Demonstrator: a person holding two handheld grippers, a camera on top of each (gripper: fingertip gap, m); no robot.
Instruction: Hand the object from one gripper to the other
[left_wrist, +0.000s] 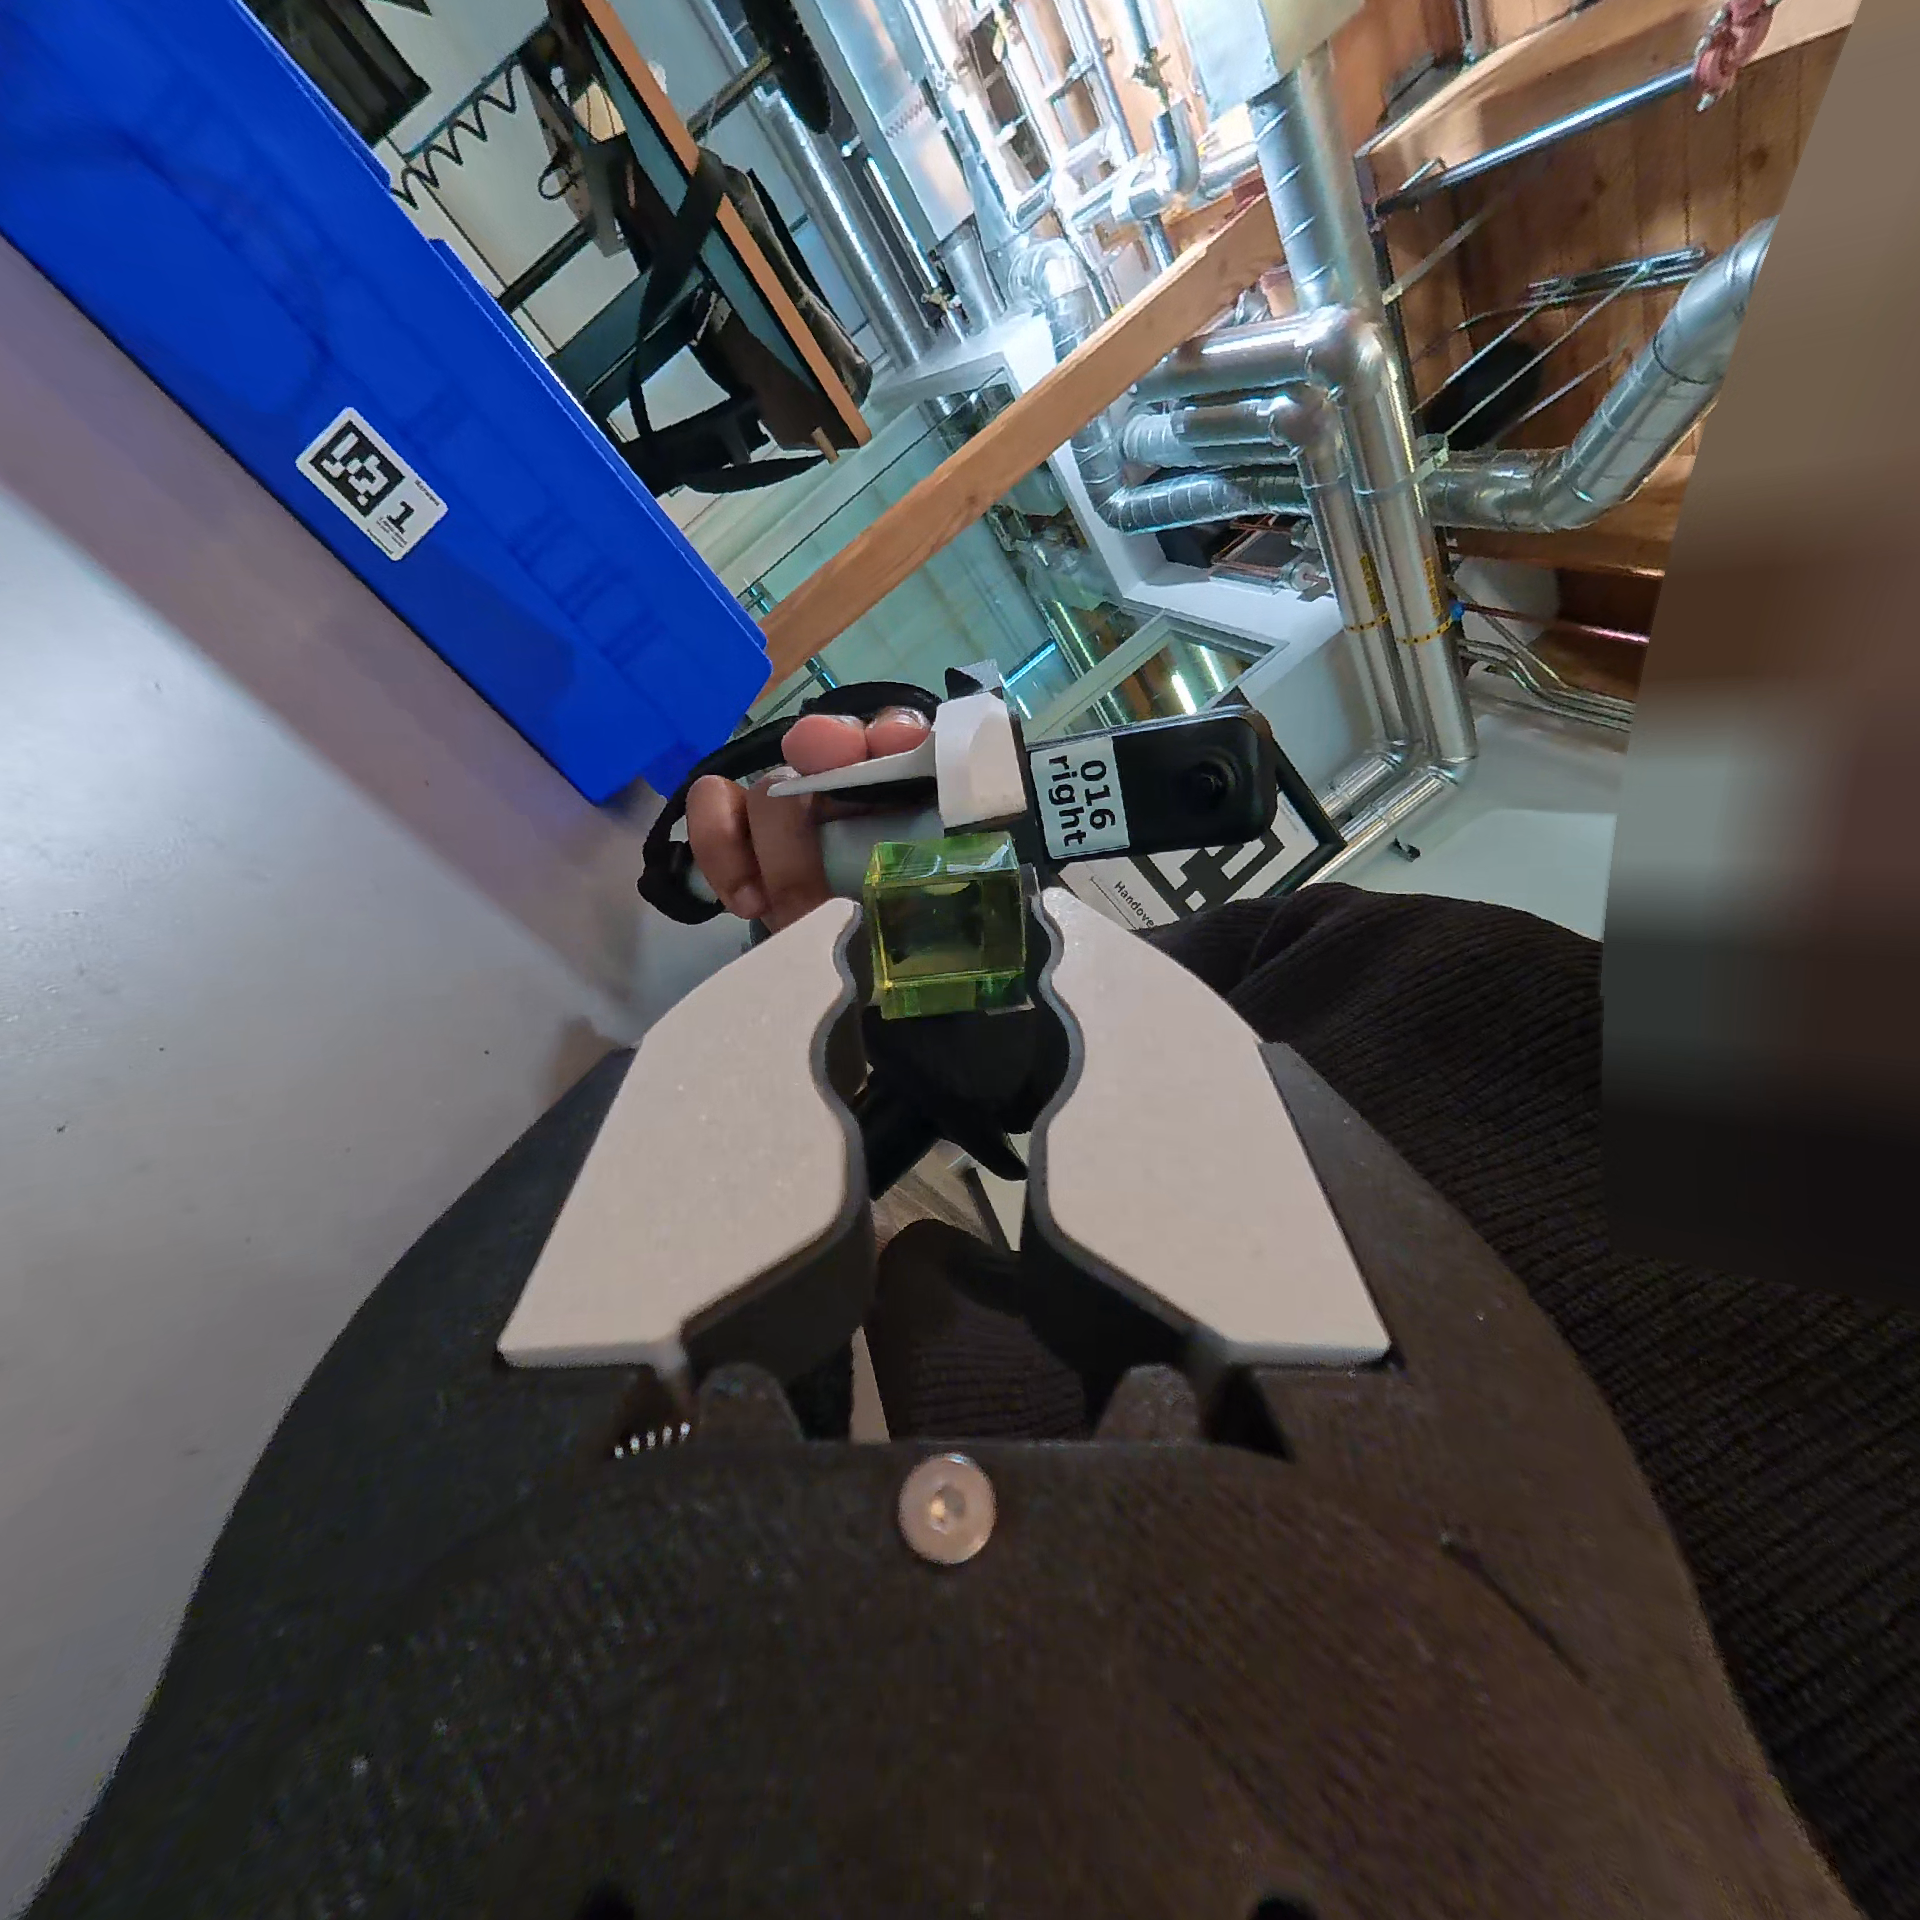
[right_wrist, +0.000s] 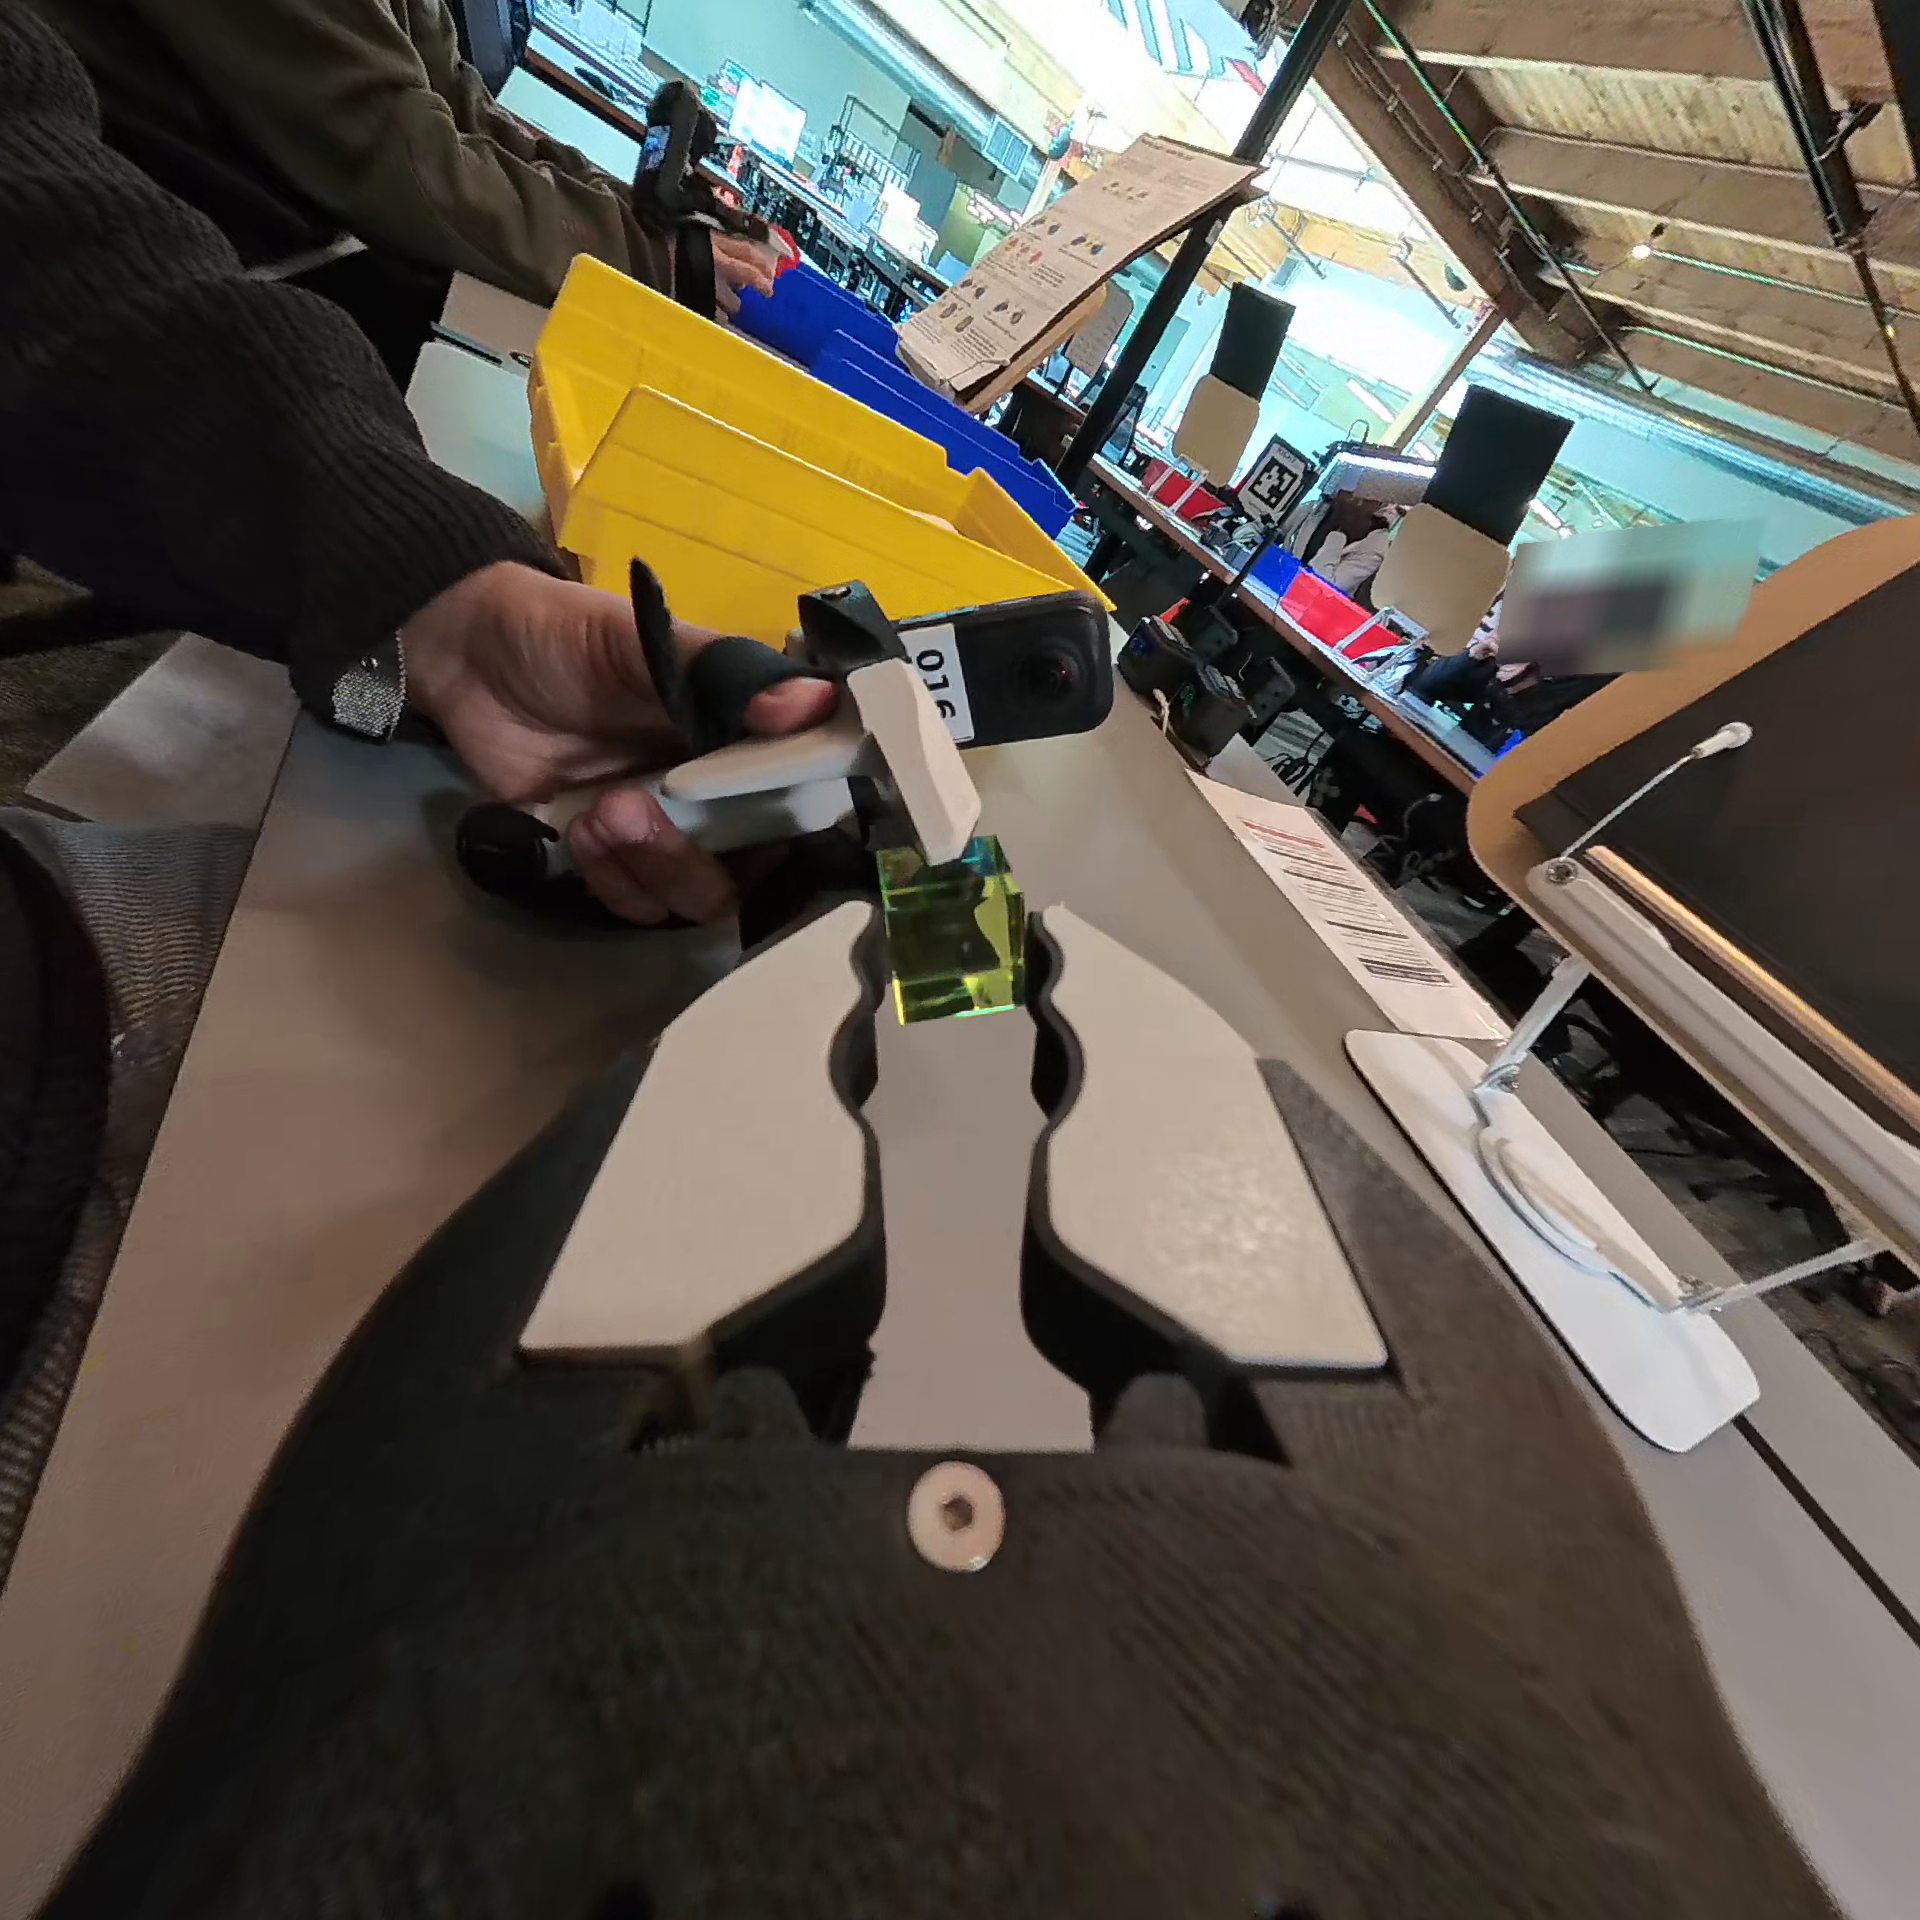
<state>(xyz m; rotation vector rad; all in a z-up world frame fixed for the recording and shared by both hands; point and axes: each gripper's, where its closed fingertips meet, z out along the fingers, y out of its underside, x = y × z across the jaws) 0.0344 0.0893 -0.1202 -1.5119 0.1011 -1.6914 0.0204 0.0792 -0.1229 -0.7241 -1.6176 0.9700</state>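
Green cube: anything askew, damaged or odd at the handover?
Nothing stands out. The green cube sits between the left gripper tips and also between the right gripper tips, off the table, with no visible cracks or chips. Which one bears it, I cannot tell.

I've got a small cube (left_wrist: 943, 925) of clear yellow-green plastic here, glossy, sharp-edged, glowing along its rims. It's up in the air above the grey table, not resting on anything. In my left wrist view it sits between my finger tips, tipped slightly. In my right wrist view the same cube (right_wrist: 958, 940) sits between those tips too, one corner toward me, top edge touching a white finger above.
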